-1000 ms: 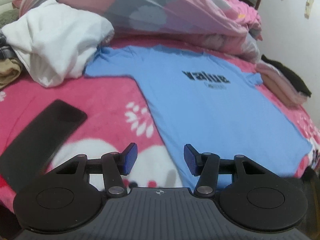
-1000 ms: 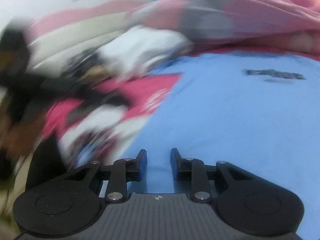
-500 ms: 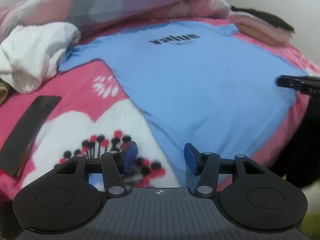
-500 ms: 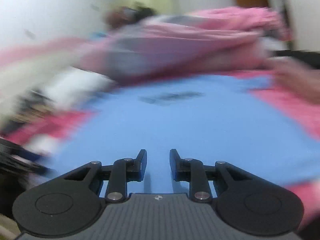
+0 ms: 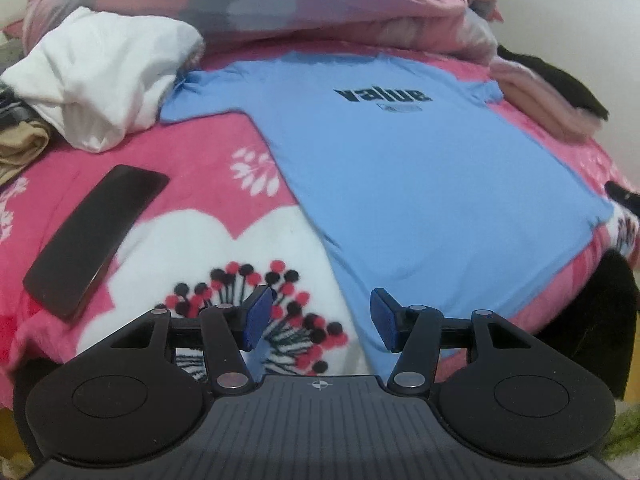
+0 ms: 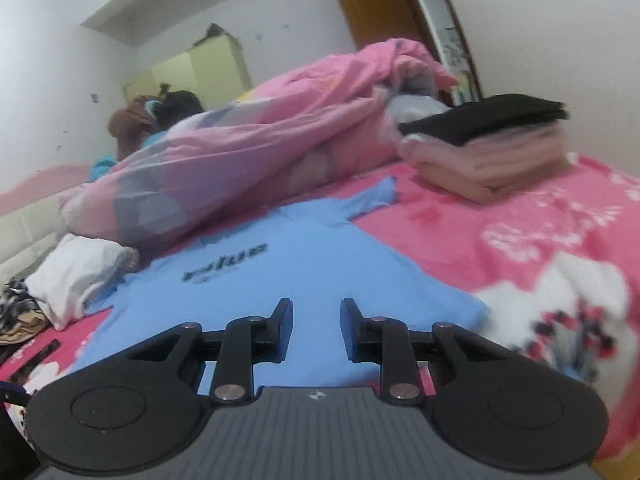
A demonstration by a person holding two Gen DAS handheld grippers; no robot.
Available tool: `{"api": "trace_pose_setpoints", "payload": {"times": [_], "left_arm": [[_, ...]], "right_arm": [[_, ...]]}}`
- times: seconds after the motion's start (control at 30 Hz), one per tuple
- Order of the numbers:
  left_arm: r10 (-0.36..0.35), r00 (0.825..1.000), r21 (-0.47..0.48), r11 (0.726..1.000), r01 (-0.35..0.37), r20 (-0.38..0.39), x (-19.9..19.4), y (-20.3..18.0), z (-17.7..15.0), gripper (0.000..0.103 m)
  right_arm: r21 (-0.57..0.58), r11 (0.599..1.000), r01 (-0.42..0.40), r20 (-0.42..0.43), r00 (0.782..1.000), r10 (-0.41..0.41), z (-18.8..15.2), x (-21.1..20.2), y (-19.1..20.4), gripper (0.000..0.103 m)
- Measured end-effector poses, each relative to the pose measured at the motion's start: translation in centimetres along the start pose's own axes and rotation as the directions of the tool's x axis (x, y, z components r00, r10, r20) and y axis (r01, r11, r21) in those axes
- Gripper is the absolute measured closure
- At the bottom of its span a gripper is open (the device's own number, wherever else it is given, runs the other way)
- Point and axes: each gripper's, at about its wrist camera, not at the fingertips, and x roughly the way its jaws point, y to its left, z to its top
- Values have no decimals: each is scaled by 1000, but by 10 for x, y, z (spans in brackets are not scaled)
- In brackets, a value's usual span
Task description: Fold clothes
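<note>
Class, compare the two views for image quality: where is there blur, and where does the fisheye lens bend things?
Left wrist view: mostly sharp, the "value" print on the blue T-shirt reads clearly; the pink blanket bulges like a dome and the phone looks curved. Right wrist view: softer, the print smears, the folded stack and blanket flowers blur. Lighting is even in both, no glare.

Each tool fills the bottom of its frame with a dark grey ribbed housing marked by a small crosshair at its top centre, flanked by two matte black round discs with raised inner circles. On the left gripper (image 5: 318,318) the black linkage arms carry silver pivot screws, and the jaws end in blue ribbed pads. The right gripper (image 6: 316,330) has the same black arms and silver screws, its pads looking dark from this side.
</note>
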Motion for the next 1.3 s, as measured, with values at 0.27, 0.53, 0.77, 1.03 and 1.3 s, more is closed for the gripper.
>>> {"api": "trace_pose_setpoints", "payload": {"times": [0.27, 0.53, 0.77, 1.03, 1.3], "left_arm": [[73, 997, -134, 989, -70, 16, -2, 34, 4, 49], [-48, 987, -79, 995, 61, 155, 34, 24, 112, 49], [-98, 978, -32, 994, 106, 181, 122, -33, 215, 49], [-125, 982, -23, 991, 129, 140, 244, -103, 263, 49], [-238, 952, -28, 968, 248, 191, 309, -125, 254, 49]], "right_arm": [[-8, 971, 237, -105, 966, -237, -10, 8, -40, 75], [-27, 965, 261, -2, 965, -261, 45, 11, -34, 75], [-95, 986, 140, 11, 990, -139, 117, 80, -30, 67], [232, 965, 119, -156, 984, -84, 160, 206, -105, 64], [407, 892, 199, -283, 956, -84, 165, 321, -154, 50]]}}
